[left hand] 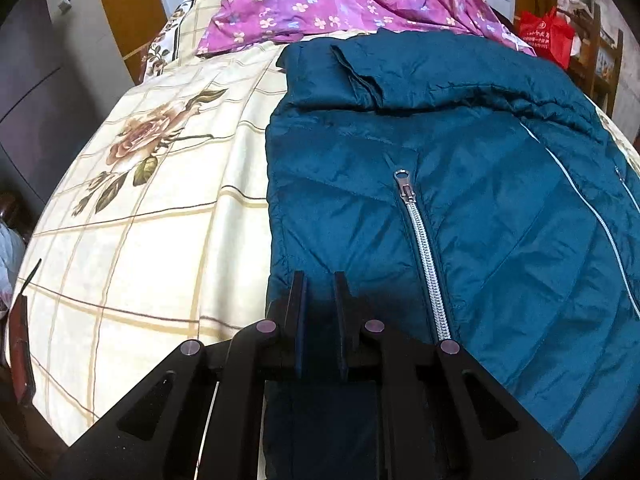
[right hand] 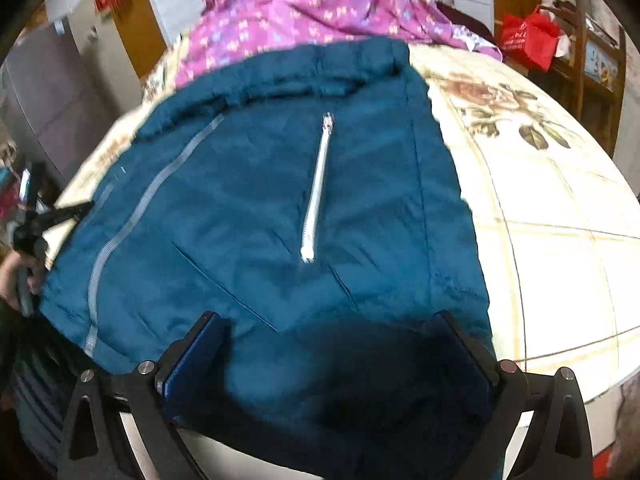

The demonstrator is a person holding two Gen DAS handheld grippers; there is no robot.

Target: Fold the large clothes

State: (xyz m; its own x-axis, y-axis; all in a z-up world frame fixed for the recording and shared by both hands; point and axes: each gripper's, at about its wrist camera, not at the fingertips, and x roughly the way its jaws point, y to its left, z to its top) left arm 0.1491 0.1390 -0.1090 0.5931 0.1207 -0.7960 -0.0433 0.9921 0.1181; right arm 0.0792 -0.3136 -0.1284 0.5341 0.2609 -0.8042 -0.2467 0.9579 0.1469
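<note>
We found the teal jacket (left hand: pixel 460 208) spread flat on the bed (left hand: pixel 152 208), its near hem toward both tools. The left tool (left hand: pixel 320 292) was nearly closed, its narrow gap showing jacket fabric at the hem; we could not tell whether it gripped. The right tool (right hand: pixel 332 332) stood wide open, empty, over the hem.

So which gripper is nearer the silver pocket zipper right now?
Left. The left gripper sits just beside the zipper, near its lower end. The right gripper is open at the jacket hem, farther below it.
</note>
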